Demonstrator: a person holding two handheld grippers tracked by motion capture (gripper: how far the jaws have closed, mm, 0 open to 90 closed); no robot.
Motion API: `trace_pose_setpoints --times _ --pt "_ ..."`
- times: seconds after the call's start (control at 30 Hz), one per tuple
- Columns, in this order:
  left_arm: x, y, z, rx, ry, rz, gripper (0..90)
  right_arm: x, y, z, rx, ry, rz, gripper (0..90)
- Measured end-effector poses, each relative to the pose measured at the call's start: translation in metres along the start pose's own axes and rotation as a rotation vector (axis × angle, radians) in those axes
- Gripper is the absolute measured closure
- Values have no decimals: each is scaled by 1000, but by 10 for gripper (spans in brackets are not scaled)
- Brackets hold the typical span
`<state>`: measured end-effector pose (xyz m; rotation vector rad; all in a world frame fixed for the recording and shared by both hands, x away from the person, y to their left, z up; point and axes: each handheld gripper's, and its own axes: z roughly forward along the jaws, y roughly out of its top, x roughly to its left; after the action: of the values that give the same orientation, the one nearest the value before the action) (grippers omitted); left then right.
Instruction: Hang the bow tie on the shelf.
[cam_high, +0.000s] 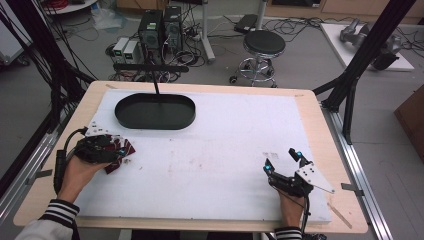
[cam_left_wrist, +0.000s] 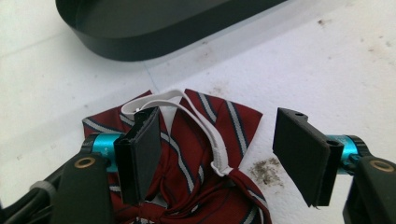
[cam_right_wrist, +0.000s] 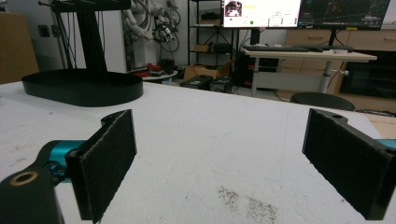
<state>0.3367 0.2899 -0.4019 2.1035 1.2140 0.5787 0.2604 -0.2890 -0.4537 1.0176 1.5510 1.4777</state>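
Note:
A dark red bow tie (cam_left_wrist: 196, 154) with grey and navy stripes and a white elastic strap (cam_left_wrist: 205, 128) lies on the white table cover at the left. My left gripper (cam_left_wrist: 224, 154) hovers over it, open, with its jaws wide apart and the tie between them; in the high view this gripper (cam_high: 112, 149) sits over the tie (cam_high: 124, 149). My right gripper (cam_high: 283, 161) rests at the front right, open, nothing between its jaws (cam_right_wrist: 224, 163). A black oval tray (cam_high: 155, 111) stands at the back left and looks empty.
The white cover (cam_high: 215, 150) lies on a wooden table (cam_high: 320, 125). A thin black rod (cam_high: 155, 82) rises by the tray's far rim. A stool (cam_high: 263, 45), computers and cables stand beyond the table. Dirt marks (cam_right_wrist: 247, 203) speckle the cover.

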Motion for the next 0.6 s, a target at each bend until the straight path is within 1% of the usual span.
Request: trace_pose_setpoints --times 0.07,0.1,0.13,0.23,0.27,0.4,0.47,0.5,0.53,0.6 --pt "3 2 6 31 -16 -17 327 0 0 0 0 1 -1 89" --pt "4 3 8 46 -16 -19 328 0 0 0 0 0 0 89" --pt "4 3 8 46 -16 -19 330 0 0 0 0 0 0 89" --pt "5 5 11 72 -10 -41 327 0 0 0 -1 0 0 89" --pt "6 6 12 84 -19 -41 337 0 0 0 -1 0 0 89" --pt "8 13 14 133 -33 -53 348 0 0 0 -1 0 1 89" --pt "7 17 16 174 -55 -62 368 0 0 0 -1 0 0 89" --pt "7 17 16 174 -55 -62 383 0 0 0 -1 0 0 89" --pt "6 18 17 187 -60 -59 383 0 0 0 -1 0 0 89" --pt "5 19 19 206 -67 -67 406 0 0 0 -1 1 0 89"
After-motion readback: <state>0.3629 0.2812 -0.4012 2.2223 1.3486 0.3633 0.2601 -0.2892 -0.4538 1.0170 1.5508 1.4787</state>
